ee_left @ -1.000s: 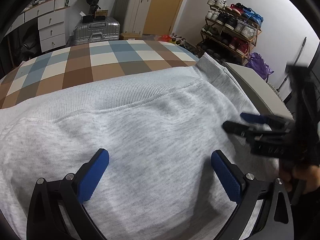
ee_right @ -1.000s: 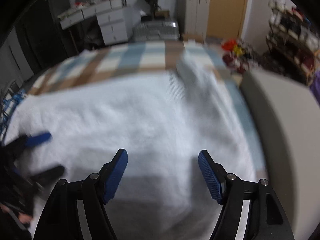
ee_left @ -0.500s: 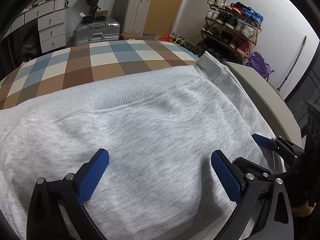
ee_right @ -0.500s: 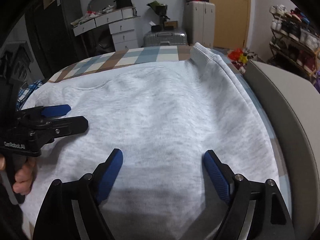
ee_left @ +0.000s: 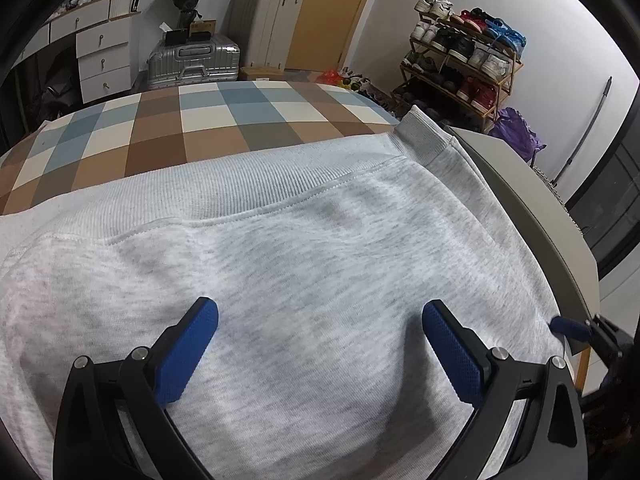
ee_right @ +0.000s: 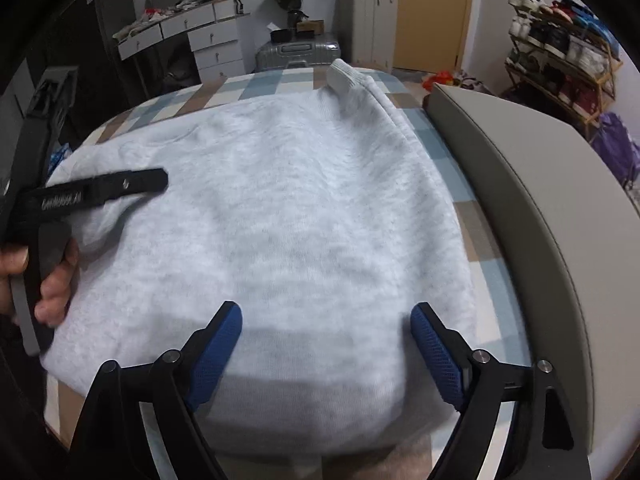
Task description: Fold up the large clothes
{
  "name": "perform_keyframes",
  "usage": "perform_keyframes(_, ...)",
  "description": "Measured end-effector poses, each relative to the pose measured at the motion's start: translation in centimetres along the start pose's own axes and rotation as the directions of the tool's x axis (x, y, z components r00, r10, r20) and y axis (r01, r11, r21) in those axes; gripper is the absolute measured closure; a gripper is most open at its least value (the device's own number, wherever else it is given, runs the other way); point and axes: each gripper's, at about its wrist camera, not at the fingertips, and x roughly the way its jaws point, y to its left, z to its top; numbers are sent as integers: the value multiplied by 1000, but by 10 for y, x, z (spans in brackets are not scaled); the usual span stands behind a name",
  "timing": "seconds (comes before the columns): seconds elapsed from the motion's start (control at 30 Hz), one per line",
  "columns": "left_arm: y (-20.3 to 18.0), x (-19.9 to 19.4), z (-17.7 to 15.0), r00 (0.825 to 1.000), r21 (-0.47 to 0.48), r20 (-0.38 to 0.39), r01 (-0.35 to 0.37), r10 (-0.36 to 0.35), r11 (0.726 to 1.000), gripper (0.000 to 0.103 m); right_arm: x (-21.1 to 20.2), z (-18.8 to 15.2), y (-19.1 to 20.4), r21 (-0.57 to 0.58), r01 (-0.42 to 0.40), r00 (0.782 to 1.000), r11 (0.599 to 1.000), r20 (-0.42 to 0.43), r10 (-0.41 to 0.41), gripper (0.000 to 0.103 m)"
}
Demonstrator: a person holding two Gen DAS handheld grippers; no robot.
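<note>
A light grey sweatshirt (ee_left: 304, 272) lies flat on the checked bedspread (ee_left: 168, 132), its ribbed hem (ee_left: 240, 192) towards the far side. A ribbed cuff (ee_right: 344, 74) sticks up at the far right corner. My left gripper (ee_left: 320, 316) hovers open over the middle of the cloth, with nothing pinched. Near the sweatshirt's front right part, my right gripper (ee_right: 326, 314) has its jaws opening wide and only flat cloth below them. The right wrist view shows the left gripper (ee_right: 100, 192) at the left, held by a hand (ee_right: 52, 272). One blue right fingertip (ee_left: 568, 328) shows in the left wrist view.
A grey padded bed edge (ee_right: 520, 184) runs along the right of the sweatshirt. Beyond the bed stand a silver suitcase (ee_left: 192, 64), a tall white suitcase (ee_left: 268, 20), white drawers (ee_left: 100, 56) and a shoe rack (ee_left: 468, 64) by the wall.
My right gripper has moved rightwards across the sweatshirt, towards the right edge of the left wrist view, and its jaws have spread wider. The left gripper has stayed still.
</note>
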Motion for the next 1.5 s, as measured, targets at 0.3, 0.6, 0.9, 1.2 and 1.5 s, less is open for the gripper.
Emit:
perform_keyframes(0.3, 0, 0, 0, 1000, 5, -2, -6, 7, 1000, 4, -23, 11, -5, 28, -72, 995, 997, 74, 70, 12)
perform_keyframes(0.6, 1, 0, -1, 1000, -1, 2, 1, -1, 1000, 7, 36, 79, 33, 66, -127, 988, 990, 91, 121, 8)
perform_keyframes(0.9, 1, 1, -1, 999, -13, -8, -48, 48, 999, 4, 54, 62, 23, -9, -186, 978, 982, 97, 186, 0)
perform_keyframes(1.2, 18, -37, 0, 978, -35, 63, -197, 199, 980, 4, 51, 58, 21, -9, -194, 972, 981, 133, 194, 0)
perform_keyframes(1.5, 96, -11, 5, 940, -159, -83, -340, 331, 927, 1, 50, 60, 20, -8, -194, 972, 981, 135, 193, 0)
